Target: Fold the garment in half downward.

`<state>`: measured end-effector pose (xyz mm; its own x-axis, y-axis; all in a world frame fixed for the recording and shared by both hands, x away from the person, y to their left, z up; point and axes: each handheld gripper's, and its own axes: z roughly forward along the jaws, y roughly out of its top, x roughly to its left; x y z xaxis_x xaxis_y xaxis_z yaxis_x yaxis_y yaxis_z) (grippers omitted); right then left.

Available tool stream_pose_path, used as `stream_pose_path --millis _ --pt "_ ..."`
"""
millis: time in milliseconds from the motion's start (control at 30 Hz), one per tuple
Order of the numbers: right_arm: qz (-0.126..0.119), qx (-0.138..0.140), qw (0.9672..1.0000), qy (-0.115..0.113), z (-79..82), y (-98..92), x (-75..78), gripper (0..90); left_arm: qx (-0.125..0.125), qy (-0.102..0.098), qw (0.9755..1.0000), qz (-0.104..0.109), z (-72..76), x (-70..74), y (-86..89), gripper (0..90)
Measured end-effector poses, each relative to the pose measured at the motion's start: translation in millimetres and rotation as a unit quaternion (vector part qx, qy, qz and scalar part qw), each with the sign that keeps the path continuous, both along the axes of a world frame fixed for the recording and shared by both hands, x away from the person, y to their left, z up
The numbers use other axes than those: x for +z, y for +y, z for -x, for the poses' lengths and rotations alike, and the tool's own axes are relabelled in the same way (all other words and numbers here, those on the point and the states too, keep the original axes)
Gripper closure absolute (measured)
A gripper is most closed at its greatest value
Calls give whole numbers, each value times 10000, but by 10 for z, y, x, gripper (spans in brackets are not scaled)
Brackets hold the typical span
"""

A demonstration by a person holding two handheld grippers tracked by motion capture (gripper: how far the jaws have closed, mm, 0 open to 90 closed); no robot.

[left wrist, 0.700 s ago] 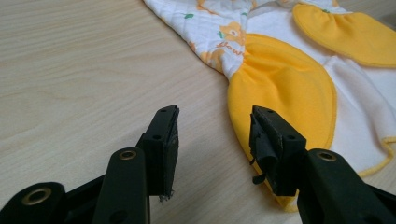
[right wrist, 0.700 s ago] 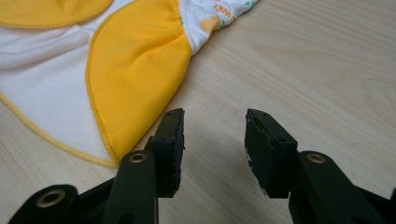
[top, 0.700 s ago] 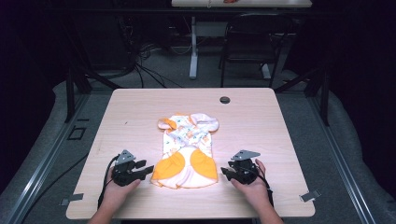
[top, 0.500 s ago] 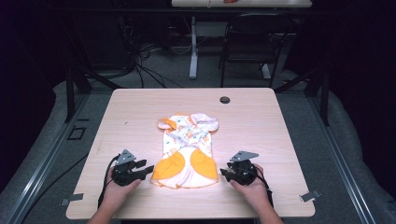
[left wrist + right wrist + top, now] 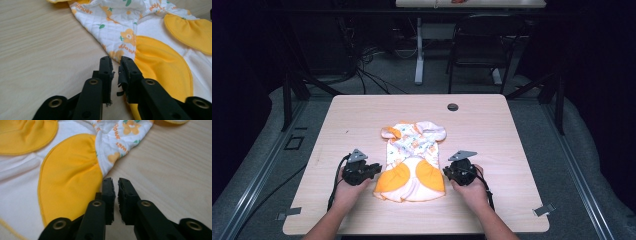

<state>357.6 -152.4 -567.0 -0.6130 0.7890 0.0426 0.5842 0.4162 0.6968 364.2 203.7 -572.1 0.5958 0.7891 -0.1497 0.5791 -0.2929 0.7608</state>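
A small baby garment (image 5: 412,160) lies flat near the middle of the table (image 5: 512,130), collar end toward the far side, its two orange patches toward the person. Left gripper (image 5: 371,170) sits just beside the garment's left edge, low on the wood, and right gripper (image 5: 447,173) sits just beside the right edge, level with the orange patches. Each is in a hand (image 5: 346,192), forearms coming in from the near edge. In the left gripper view the jaws are nearly together, a thin gap between the tips, nothing in it; the tips sit right at the printed white hem where it meets the orange patch (image 5: 160,72), bare wood to their left. In the right gripper view, same story: jaws drawn close, a slim slit, empty, the tips at the edge of the orange patch (image 5: 70,182) with the printed cloth just ahead and open wood off to the right. Plenty of bare table on both flanks and along the far side, where a small dark round disc (image 5: 452,107) sits near the far edge, well apart from the garment. Near edge has only a narrow strip of wood below the garment's hem.
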Motion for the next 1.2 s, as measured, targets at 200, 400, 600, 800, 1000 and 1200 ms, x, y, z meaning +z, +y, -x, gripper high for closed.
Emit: stream_pose_path --millis 200,400,600,800,1000,1200 --pt "-120 -2 9999 57 -166 133 17 895 -46 68 10000 -53 -199 -9 -186 891" --pt "-159 41 9998 80 -277 257 5 895 -18 135 9999 -81 -280 -69 -299 894" --pt "-115 24 9999 104 -268 265 -86 898 -44 131 9999 -85 -263 -127 -300 897" --pt "-241 15 9997 75 -223 220 -118 899 -118 63 9997 -200 -221 -124 -304 897" --pt "-219 138 9997 -24 -133 200 -131 898 -228 35 9995 -216 -150 -127 -297 898" --pt "-170 249 9995 -51 -37 182 -130 898 -295 75 9994 -138 -47 -133 -274 899"
